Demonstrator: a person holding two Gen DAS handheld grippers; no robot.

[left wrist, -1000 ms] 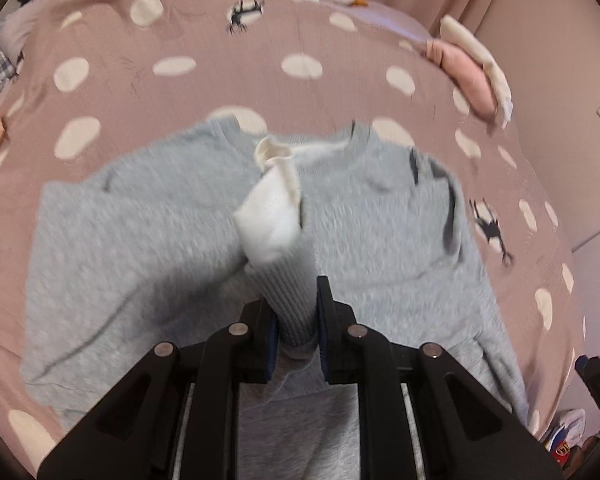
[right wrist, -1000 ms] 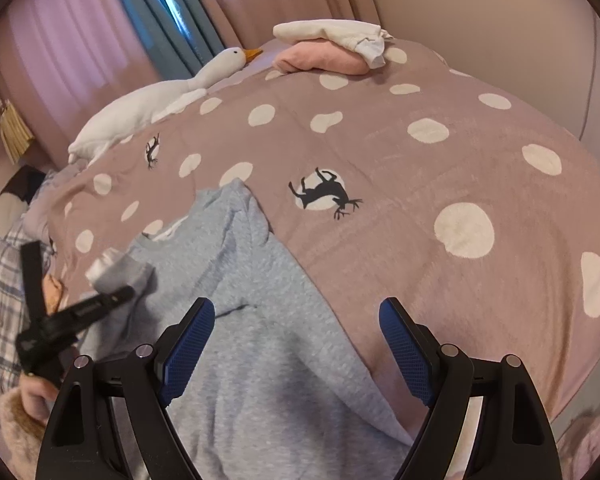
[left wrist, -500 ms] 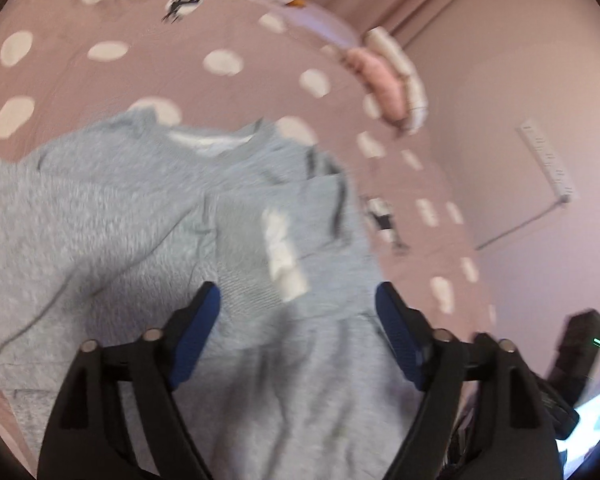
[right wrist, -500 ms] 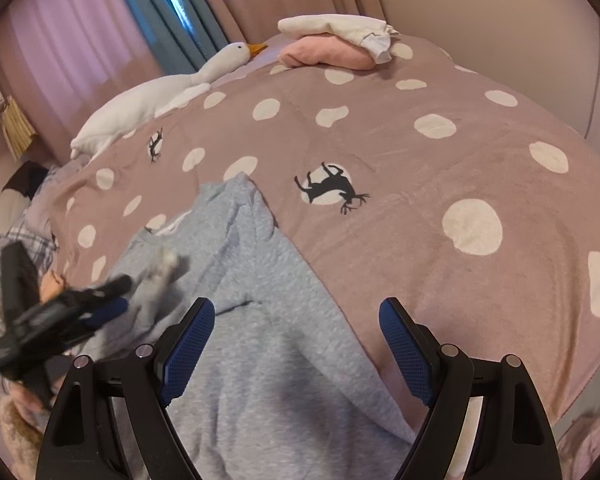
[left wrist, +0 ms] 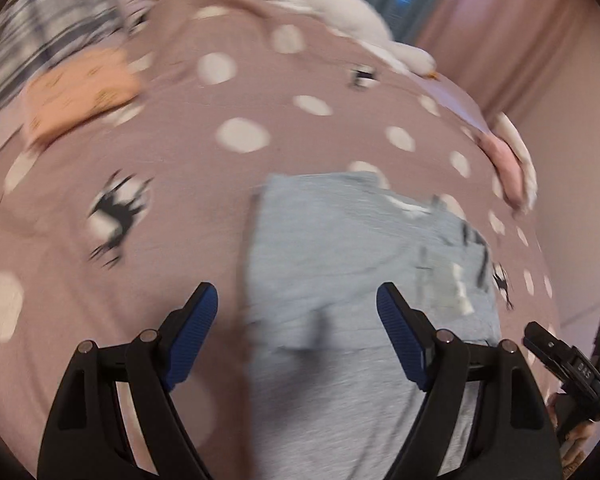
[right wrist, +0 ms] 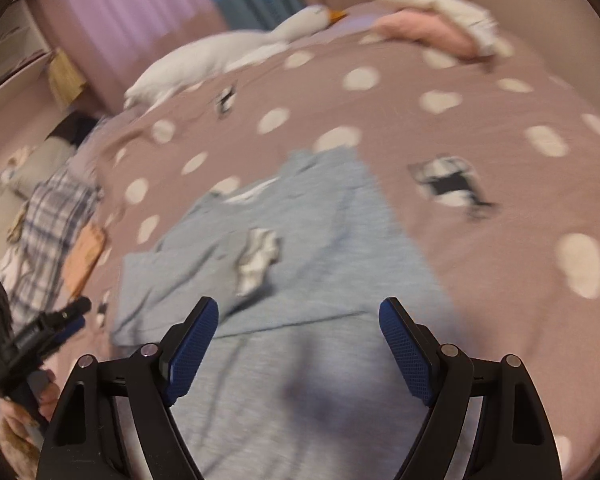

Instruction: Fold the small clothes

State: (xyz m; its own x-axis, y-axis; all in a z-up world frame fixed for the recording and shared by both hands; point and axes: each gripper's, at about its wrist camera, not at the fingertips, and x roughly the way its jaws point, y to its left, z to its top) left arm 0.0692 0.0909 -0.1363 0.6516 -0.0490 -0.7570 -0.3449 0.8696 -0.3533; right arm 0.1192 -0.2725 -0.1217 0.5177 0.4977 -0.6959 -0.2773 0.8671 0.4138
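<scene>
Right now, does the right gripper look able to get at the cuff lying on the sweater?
Probably yes. The right gripper is open over the sweater, and the cuff lies ahead of its left finger with nothing on top of it. The left gripper sits off to the side, out of the way.

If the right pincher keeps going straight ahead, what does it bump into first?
Probably the grey sweatshirt. The right gripper is open and points over it, toward the folded-in sleeve cuff. The picture is blurry, so how far off the cloth lies is unclear. Beyond it is only the spotted blanket.
</scene>
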